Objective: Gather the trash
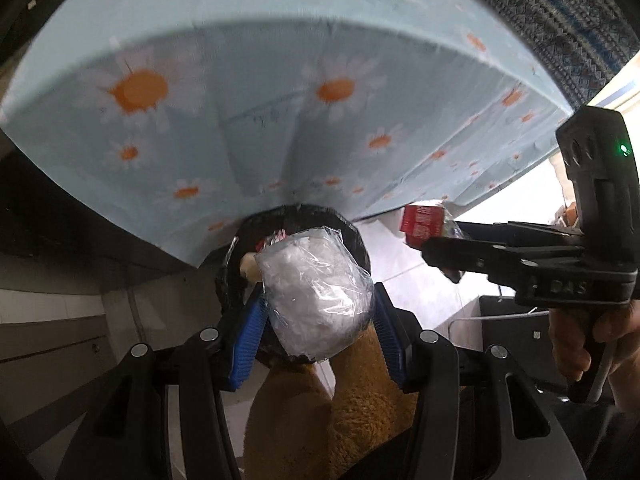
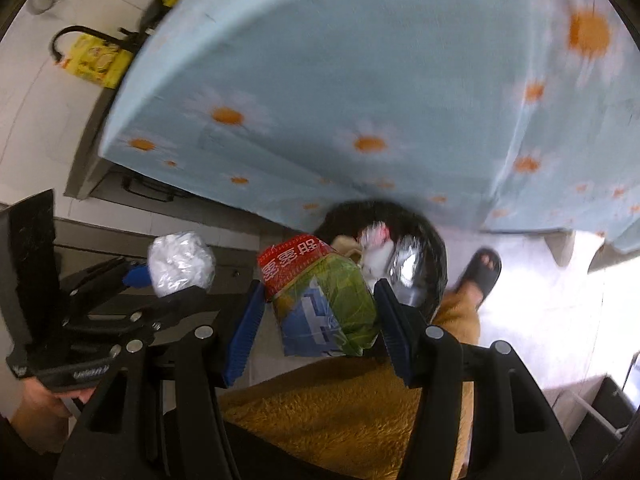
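Left gripper [image 1: 318, 312] jaws clamped on a clear plastic wad [image 1: 316, 292]; right gripper [image 2: 320, 316] jaws clamped on a red-green-blue snack packet [image 2: 320, 300]. Both loads hang over a black-lined trash bin [image 2: 432, 248] on the floor, just beyond the jaws, under the near edge of the daisy-cloth bench [image 1: 280, 80]. Bin already holds a few wrappers [image 2: 376, 248]. Judgement: pickup done for these two, drop not yet made. Nothing visible on the little bench top in view; more trash elsewhere — can't tell.
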Available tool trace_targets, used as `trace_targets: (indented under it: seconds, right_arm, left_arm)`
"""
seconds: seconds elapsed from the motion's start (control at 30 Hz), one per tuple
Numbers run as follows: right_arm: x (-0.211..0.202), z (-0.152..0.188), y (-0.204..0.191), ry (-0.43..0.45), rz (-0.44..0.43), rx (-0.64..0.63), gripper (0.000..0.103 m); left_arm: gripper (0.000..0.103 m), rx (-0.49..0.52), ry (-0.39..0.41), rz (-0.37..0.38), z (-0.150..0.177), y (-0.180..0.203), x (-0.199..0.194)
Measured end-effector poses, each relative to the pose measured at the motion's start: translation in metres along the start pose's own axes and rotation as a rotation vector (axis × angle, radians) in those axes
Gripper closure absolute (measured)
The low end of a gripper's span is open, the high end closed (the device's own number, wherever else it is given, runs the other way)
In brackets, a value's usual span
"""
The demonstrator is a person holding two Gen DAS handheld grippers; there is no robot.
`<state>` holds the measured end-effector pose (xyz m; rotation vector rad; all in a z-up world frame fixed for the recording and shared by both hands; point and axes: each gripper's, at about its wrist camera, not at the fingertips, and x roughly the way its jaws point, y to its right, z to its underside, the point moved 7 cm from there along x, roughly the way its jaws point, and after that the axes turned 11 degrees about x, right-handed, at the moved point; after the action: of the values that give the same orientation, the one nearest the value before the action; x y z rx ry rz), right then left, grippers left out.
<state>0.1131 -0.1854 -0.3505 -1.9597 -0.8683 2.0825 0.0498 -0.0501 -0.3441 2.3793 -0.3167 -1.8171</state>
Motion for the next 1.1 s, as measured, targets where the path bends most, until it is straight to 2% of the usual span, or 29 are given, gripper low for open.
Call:
trace_targets:
  seconds: [0.13,0.3,0.5,0.6,0.67,1.1]
  right_arm:
    - [0.013,0.000,0.007,-0.043,-0.017,0.054,0.046]
    - [0.022,0.000,0.007,-0.053,0.004,0.057,0.046]
    - [0.027,-0.002,0.006,-0.072,-0.022,0.099,0.045]
    - [0.028,-0.003,0.008,-0.087,-0.057,0.145,0.035]
    - [0.027,-0.004,0.008,-0.086,-0.061,0.153,0.035]
    - [0.014,-0.015,-0.002,-0.050,-0.060,0.142,0.035]
  left_arm:
    - [0.053,-0.013,-0.030,0.008,0.002,-0.001,0.010]
    - [0.053,-0.032,-0.049,0.011,0.005,-0.005,0.018]
    - [0.052,-0.038,-0.074,0.022,0.005,-0.006,0.022]
    - [0.049,-0.039,-0.094,0.018,0.006,-0.008,0.025]
    - [0.043,-0.042,-0.103,0.017,0.007,-0.009,0.026]
    - [0.043,-0.057,-0.094,0.003,0.006,-0.016,0.023]
